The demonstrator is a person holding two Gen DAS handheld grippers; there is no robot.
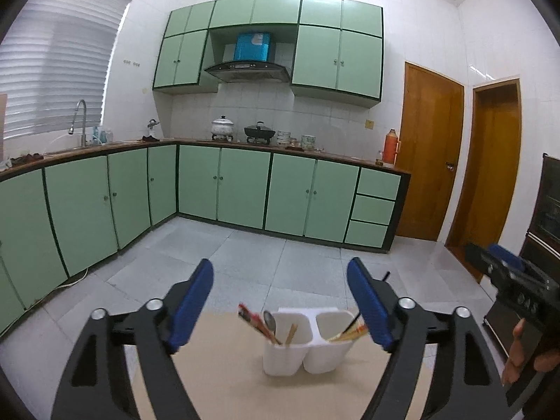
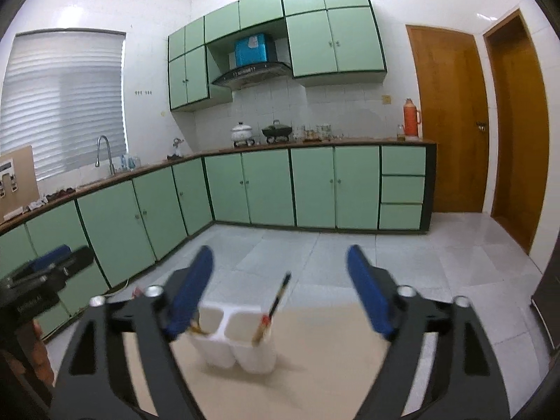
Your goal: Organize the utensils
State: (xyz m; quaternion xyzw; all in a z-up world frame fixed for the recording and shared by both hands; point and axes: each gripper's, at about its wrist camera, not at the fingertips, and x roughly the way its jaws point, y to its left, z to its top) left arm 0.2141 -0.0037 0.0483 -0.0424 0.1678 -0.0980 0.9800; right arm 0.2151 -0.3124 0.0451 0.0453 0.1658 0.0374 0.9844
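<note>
Holder: white two-cup utensil holder point(image 1: 308, 346) stands upright on the tan table point(image 1: 224, 378), ahead of both grippers.
Contents: spoon point(image 1: 269, 322) and chopsticks point(image 1: 257, 323) in one cup; chopsticks point(image 2: 274, 306) leaning in the other, long axes near upright.
Left gripper point(image 1: 280, 301): fingers spread wide, empty, raised above the holder.
Right gripper point(image 2: 280, 290): spread, empty, holder slightly left of centre.
Nearer hand: cannot tell.
Judgement: everything visible appears already sorted.
</note>
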